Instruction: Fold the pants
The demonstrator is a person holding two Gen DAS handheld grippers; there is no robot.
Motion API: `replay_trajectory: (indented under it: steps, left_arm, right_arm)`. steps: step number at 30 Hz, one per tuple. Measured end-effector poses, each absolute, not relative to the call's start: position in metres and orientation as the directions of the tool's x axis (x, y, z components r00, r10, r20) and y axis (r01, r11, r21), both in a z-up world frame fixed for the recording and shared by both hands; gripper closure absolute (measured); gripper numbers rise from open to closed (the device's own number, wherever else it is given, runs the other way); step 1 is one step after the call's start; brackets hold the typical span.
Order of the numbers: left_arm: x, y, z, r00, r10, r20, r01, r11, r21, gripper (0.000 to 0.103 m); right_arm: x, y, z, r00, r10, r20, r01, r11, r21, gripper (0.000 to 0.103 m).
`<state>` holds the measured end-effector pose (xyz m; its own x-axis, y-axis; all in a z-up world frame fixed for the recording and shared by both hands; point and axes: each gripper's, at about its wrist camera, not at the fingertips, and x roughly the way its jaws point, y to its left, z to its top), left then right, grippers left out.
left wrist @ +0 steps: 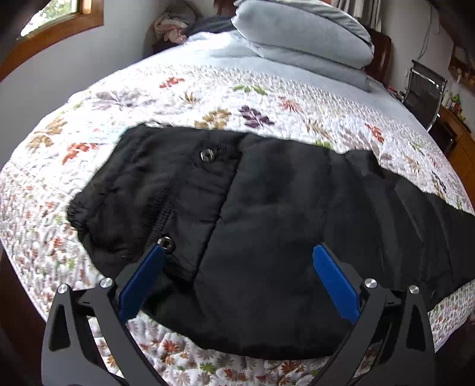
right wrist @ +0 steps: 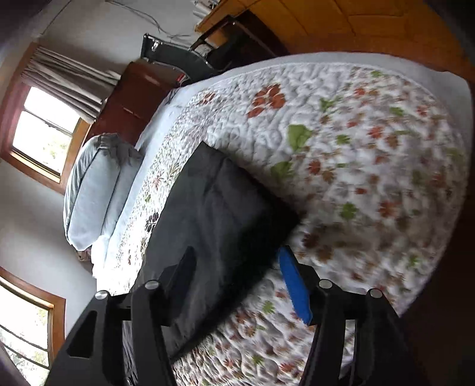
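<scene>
Black padded pants (left wrist: 267, 213) lie flat across a floral quilt (left wrist: 184, 98) on a bed, waistband with snap buttons to the left, legs running right. My left gripper (left wrist: 239, 252) is open just above the seat area near the near edge, holding nothing. In the right wrist view the leg end of the pants (right wrist: 219, 213) lies between the fingers of my right gripper (right wrist: 237, 255), which is open and low over the cuff. The view is tilted and blurred.
Grey-blue pillows (left wrist: 302, 35) are stacked at the head of the bed. A dark chair (left wrist: 424, 89) and wooden furniture (left wrist: 463, 142) stand beyond the far side. Windows (right wrist: 44, 124) and a wooden floor (right wrist: 356, 23) show in the right wrist view.
</scene>
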<state>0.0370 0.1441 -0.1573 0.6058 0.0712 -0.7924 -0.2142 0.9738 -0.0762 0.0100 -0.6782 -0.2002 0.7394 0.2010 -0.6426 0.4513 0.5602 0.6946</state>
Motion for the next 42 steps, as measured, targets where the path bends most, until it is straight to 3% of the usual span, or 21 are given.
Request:
replay_trajectory:
  steps: [5, 12, 42]
  left_arm:
    - [0.024, 0.138, -0.136, 0.649, 0.121, -0.751, -0.230, 0.972, -0.041, 0.003]
    - [0.019, 0.130, -0.133, 0.635, 0.138, -0.760, -0.202, 0.979, 0.009, 0.003]
    - [0.033, 0.139, -0.165, 0.573, 0.154, -0.805, -0.222, 0.975, 0.028, 0.003]
  right_arm:
    - [-0.009, -0.688, -0.211, 0.787, 0.244, -0.567, 0.418, 0.464, 0.781, 0.043]
    - [-0.005, -0.681, -0.229, 0.787, 0.272, -0.554, 0.413, 0.434, 0.801, 0.043]
    - [0.033, -0.664, -0.243, 0.804, 0.316, -0.503, 0.367, 0.403, 0.839, 0.043]
